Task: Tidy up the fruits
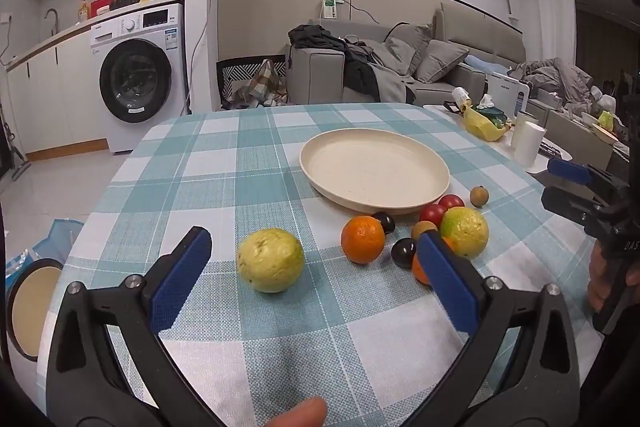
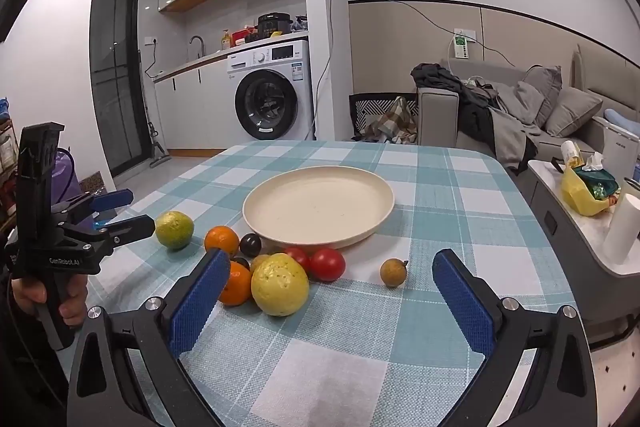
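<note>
An empty cream plate (image 1: 374, 173) (image 2: 318, 211) sits mid-table on the checked cloth. In front of it lie loose fruits. A yellow-green guava (image 1: 270, 259) (image 2: 174, 229) lies apart on the left, between my left gripper's (image 1: 314, 239) (image 2: 138, 211) wide-open blue pads. An orange (image 1: 363, 239) (image 2: 222, 239), dark plums (image 1: 403, 253), two tomatoes (image 2: 327, 264), a second guava (image 2: 280, 284) and a second orange (image 2: 236, 289) cluster together. A longan (image 2: 393, 271) lies alone to the right. My right gripper (image 2: 331, 259) (image 1: 554, 183) is open and holds nothing.
A side table (image 2: 560, 227) at the right holds a yellow bag (image 2: 580, 193) and a paper roll (image 2: 624, 227). Beyond the table stand a washing machine (image 2: 272, 91) and a sofa (image 2: 520, 115). A round stool (image 1: 32, 307) stands by the table's left edge.
</note>
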Demonstrator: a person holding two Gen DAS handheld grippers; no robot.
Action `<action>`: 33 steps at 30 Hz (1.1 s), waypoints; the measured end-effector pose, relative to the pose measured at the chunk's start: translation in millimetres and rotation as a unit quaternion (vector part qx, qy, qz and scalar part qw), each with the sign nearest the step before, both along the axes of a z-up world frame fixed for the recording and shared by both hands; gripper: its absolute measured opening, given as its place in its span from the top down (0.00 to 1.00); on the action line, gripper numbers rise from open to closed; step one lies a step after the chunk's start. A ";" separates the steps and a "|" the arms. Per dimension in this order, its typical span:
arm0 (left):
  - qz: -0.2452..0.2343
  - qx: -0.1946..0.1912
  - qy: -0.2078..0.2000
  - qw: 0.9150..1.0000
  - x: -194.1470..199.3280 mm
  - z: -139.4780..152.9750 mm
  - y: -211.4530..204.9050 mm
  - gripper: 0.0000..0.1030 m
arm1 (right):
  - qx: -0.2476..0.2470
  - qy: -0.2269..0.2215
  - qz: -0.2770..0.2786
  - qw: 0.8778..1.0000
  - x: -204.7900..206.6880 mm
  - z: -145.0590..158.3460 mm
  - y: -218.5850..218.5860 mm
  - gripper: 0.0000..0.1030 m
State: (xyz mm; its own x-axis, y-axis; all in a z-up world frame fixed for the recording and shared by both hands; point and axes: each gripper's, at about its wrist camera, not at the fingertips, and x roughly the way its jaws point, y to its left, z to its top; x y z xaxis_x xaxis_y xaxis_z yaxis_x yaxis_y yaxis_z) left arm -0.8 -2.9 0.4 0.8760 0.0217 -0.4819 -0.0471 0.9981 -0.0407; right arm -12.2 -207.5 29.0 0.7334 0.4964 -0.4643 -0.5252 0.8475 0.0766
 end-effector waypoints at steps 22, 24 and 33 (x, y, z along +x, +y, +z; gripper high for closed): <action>0.000 -0.002 0.002 1.000 -1.9 2.4 -3.0 0.01 | -0.004 -0.002 0.000 1.000 -1.7 -2.3 4.1 0.00; 0.000 -0.002 0.001 1.000 -1.7 2.0 -2.4 0.01 | -0.003 -0.001 -0.001 1.000 -0.6 -2.2 3.9 0.00; 0.000 -0.001 0.001 1.000 -1.5 3.4 -0.6 0.01 | -0.006 -0.001 -0.003 1.000 -1.3 -2.2 3.9 0.00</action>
State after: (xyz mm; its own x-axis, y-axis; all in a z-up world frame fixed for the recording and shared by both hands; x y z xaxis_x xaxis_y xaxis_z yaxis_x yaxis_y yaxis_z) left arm -2.3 -3.6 3.8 0.8750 0.0202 -0.4837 -0.0465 0.9980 -0.0425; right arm -13.6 -203.7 26.8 0.7367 0.4870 -0.4691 -0.5208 0.8512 0.0658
